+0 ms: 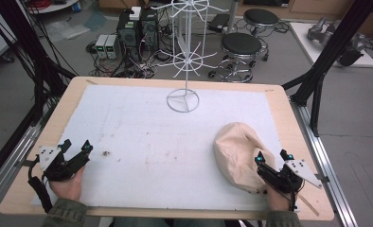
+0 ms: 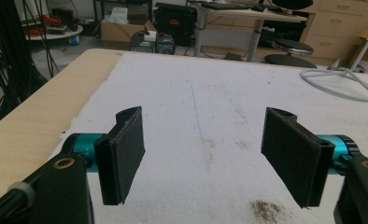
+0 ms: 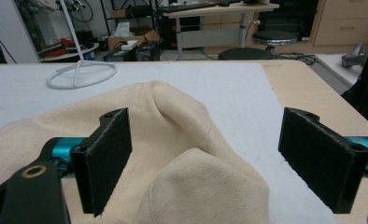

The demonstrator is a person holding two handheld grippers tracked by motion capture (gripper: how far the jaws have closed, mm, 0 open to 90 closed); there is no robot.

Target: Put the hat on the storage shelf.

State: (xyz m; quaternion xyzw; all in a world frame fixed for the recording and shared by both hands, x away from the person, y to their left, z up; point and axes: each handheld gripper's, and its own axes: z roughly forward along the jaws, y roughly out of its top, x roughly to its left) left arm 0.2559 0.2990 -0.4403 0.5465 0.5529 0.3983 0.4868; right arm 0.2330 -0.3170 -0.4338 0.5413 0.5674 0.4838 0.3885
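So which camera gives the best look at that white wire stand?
The high view: the white wire stand shows its ring base, pole and hooked arms. The left gripper view shows part of its base ring; the right gripper view, base and lower pole.

Grey floor (image 1: 57,71); two black round stools (image 1: 241,45) beyond the table's far edge; computer towers (image 1: 137,28) amid tangled cables; wooden drawer cabinets (image 2: 341,23); black frame struts (image 1: 324,71).

Even, bright indoor light, soft faint shadows, slightly soft focus, no harsh glare
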